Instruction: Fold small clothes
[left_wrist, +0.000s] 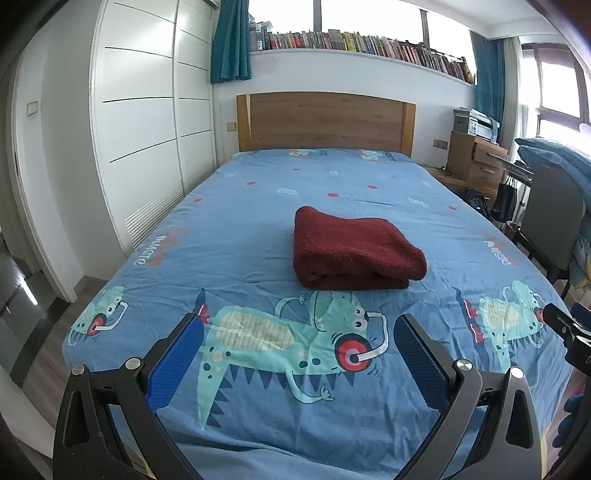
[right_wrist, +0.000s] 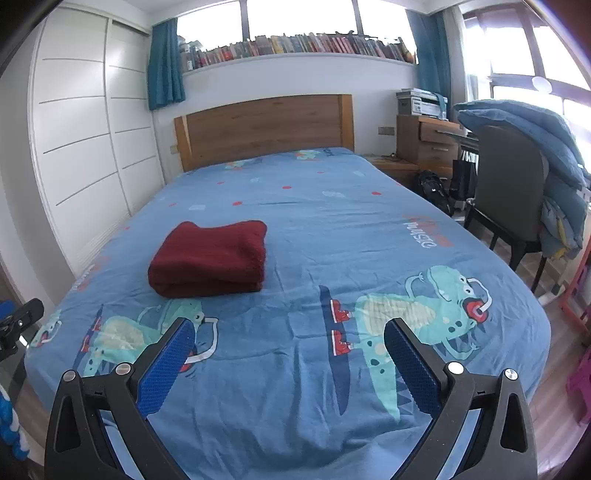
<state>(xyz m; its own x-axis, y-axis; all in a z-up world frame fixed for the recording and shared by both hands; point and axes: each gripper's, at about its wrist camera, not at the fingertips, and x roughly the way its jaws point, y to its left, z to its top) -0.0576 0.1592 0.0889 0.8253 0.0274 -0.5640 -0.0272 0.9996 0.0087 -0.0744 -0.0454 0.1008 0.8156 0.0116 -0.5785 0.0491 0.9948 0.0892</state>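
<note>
A dark red knit garment (left_wrist: 354, 253) lies folded into a thick rectangle in the middle of the bed; the right wrist view shows the garment (right_wrist: 212, 258) left of centre. My left gripper (left_wrist: 299, 325) hovers open over the near end of the bed, well short of the garment, with nothing between its blue pads (left_wrist: 421, 356). My right gripper (right_wrist: 290, 332) is open too, above the sheet, to the right of the garment and nearer than it, and holds nothing. Part of the right gripper (left_wrist: 569, 328) shows at the left wrist view's right edge.
The bed (left_wrist: 258, 206) has a blue cartoon-print sheet and a wooden headboard (left_wrist: 325, 120). White wardrobe doors (left_wrist: 147, 110) stand on the left. A chair (right_wrist: 509, 184) draped with a blue quilt and a wooden drawer unit (right_wrist: 428, 142) stand on the right.
</note>
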